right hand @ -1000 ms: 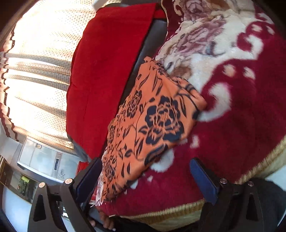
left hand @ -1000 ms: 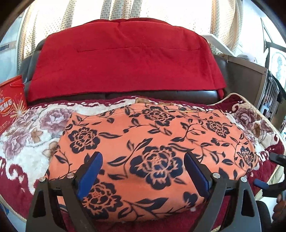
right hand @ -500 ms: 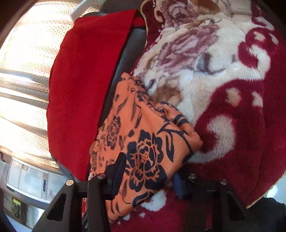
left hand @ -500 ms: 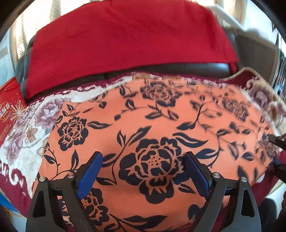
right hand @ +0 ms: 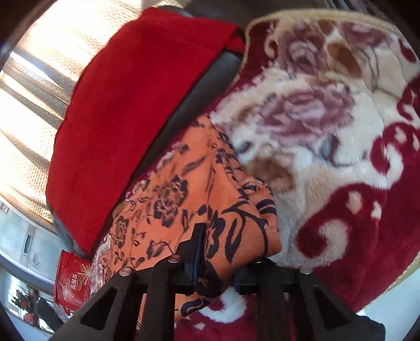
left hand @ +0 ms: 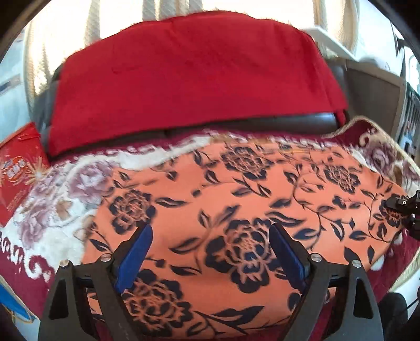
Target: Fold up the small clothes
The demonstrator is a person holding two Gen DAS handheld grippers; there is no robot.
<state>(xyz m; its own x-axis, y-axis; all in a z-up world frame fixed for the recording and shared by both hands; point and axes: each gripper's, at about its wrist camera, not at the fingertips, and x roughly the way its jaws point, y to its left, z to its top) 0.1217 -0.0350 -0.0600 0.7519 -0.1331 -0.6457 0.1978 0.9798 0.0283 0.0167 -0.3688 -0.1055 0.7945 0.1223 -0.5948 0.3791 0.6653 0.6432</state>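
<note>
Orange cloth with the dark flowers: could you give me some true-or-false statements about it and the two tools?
1. The right gripper is shut on the orange cloth. True.
2. The left gripper is shut on the cloth. False: its blue fingers stand apart above it.
3. The cloth lies on a flowered blanket. True.
4. The red cover lies on top of the cloth. False: it drapes the backrest behind.

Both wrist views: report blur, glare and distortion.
Left wrist view: orange floral cloth motion-smeared, curtains blown out by backlight, fisheye bending edges. Right wrist view: cloth soft where the right gripper pinches it, curtains overexposed, floral blanket mildly blurred.
</note>
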